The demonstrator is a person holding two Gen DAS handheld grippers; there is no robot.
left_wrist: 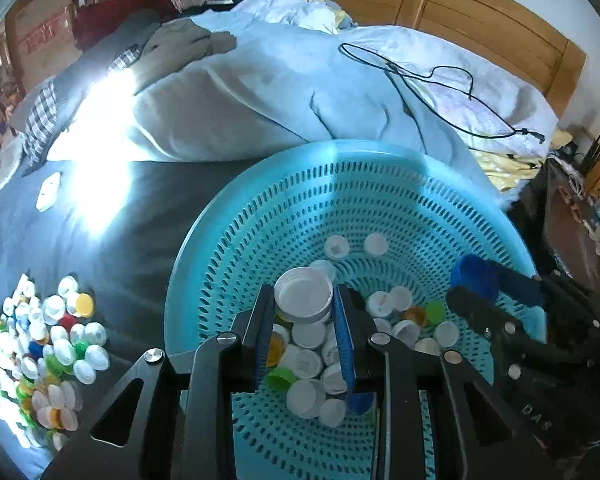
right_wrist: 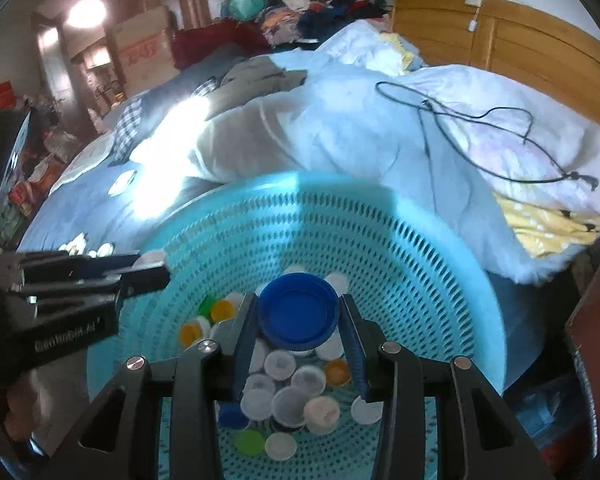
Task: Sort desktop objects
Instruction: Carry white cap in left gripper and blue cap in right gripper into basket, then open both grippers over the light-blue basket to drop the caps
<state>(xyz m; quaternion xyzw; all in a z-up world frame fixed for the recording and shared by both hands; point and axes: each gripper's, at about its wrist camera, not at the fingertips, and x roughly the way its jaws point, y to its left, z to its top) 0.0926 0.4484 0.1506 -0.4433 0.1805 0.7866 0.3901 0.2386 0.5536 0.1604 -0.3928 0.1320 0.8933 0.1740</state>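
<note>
Both grippers hang over the basket, each with a cap pinched between its fingers.

The left gripper (left_wrist: 304,300) is clenched on a large white cap (left_wrist: 303,294), open side up, and the right gripper (right_wrist: 298,316) is clamped on a large blue cap (right_wrist: 298,314), also hollow side up. Both are held above the turquoise perforated basket (left_wrist: 340,184), which sits on the bed with a heap of loose bottle caps (right_wrist: 288,396) in its bottom: mostly white, a few orange, green and blue. To the left of the basket, well apart from it, another pile of mixed caps (left_wrist: 44,356) lies on the dark blue sheet (left_wrist: 132,240). Behind the basket is a rumpled white duvet (left_wrist: 260,92) with a black cable (left_wrist: 432,80) looped across it.
</note>
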